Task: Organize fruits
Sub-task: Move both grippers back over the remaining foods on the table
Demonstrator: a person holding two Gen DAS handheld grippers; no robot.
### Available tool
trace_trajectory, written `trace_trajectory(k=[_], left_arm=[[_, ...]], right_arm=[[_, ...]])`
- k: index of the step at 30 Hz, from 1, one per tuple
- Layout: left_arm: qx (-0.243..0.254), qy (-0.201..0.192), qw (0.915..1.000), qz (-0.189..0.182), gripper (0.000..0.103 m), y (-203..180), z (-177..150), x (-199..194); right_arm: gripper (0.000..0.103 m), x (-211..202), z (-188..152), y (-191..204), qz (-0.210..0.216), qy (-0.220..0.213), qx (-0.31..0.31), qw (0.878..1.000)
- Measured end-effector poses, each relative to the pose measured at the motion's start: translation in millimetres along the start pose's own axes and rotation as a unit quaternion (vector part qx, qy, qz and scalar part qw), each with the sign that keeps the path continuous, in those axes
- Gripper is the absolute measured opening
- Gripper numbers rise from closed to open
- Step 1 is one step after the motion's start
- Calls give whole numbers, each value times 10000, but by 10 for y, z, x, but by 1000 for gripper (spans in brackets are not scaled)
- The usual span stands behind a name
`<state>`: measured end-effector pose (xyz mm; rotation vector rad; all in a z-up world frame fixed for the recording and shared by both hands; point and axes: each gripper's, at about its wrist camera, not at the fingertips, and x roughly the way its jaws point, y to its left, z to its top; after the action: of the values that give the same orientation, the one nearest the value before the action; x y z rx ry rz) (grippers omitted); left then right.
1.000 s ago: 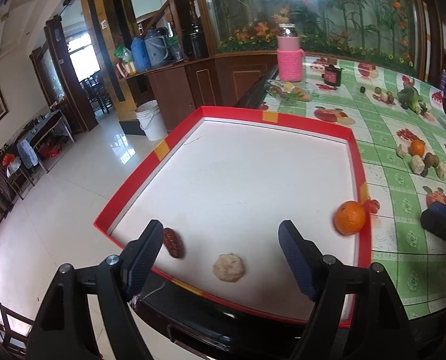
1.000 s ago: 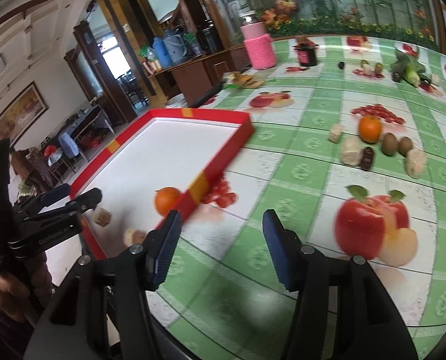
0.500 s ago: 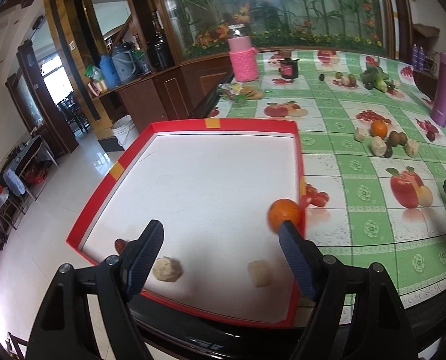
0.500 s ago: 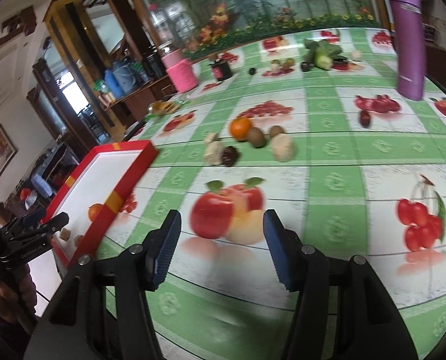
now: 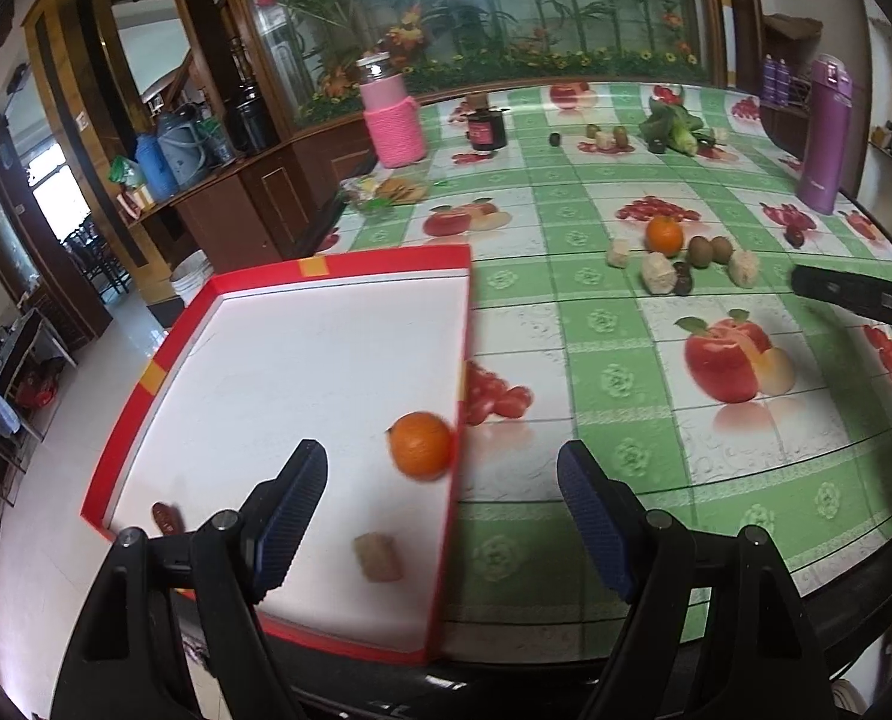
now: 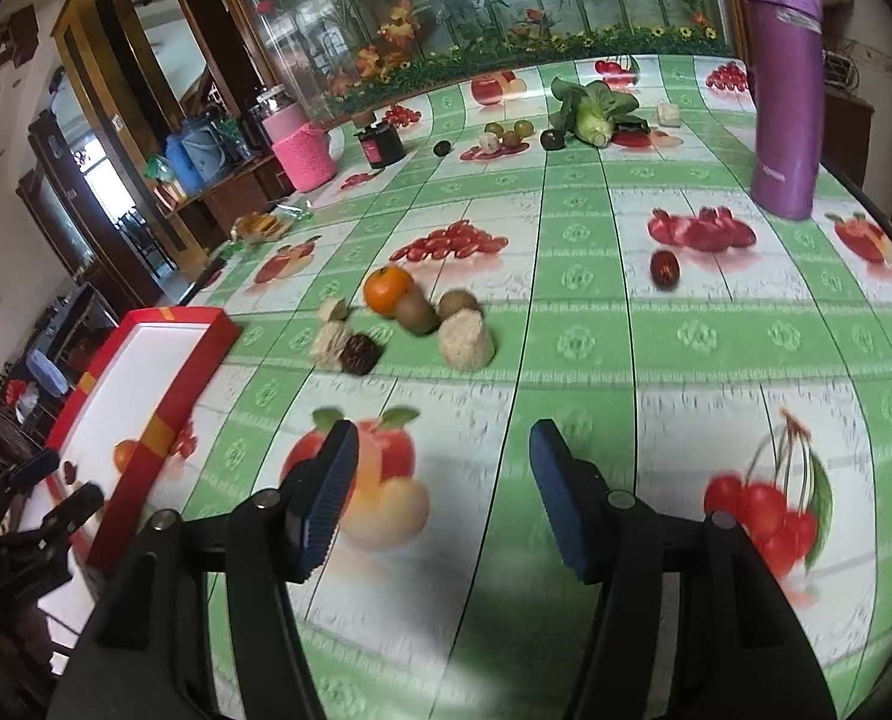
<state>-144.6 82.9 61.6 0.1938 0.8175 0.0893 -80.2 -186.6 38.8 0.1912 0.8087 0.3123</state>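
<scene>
Purple bottle (image 6: 787, 84): writing at base, too blurred to read.

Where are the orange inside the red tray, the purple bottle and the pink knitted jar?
Orange (image 5: 420, 445), left wrist view, middle of its peel.
Purple bottle (image 6: 787, 90), right wrist view, middle of its body.
Pink knitted jar (image 5: 393, 131), left wrist view, its knitted sleeve.

No text can be read; lettering on the right gripper's (image 5: 860, 300) black arm is too blurred.
</scene>
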Motion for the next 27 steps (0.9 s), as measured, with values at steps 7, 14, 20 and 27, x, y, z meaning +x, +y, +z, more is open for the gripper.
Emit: trace_trajectory(k=[7, 14, 20, 27], left_arm=[[-21, 37, 9989, -471, 79, -183, 312, 112], [52, 250, 9957, -890, 79, -496, 522, 408], [329, 447, 9936, -983, 79, -818, 662, 723], [362, 616, 9928, -958, 78, -934, 822, 967]], right_arm=[[55, 551, 311, 151, -525, 280, -535, 9968], [31, 732, 298, 146, -698, 392, -652, 9947], [31, 504, 423, -135, -371, -38, 176, 9991], [31, 434, 497, -465, -270, -97, 1125, 9932]])
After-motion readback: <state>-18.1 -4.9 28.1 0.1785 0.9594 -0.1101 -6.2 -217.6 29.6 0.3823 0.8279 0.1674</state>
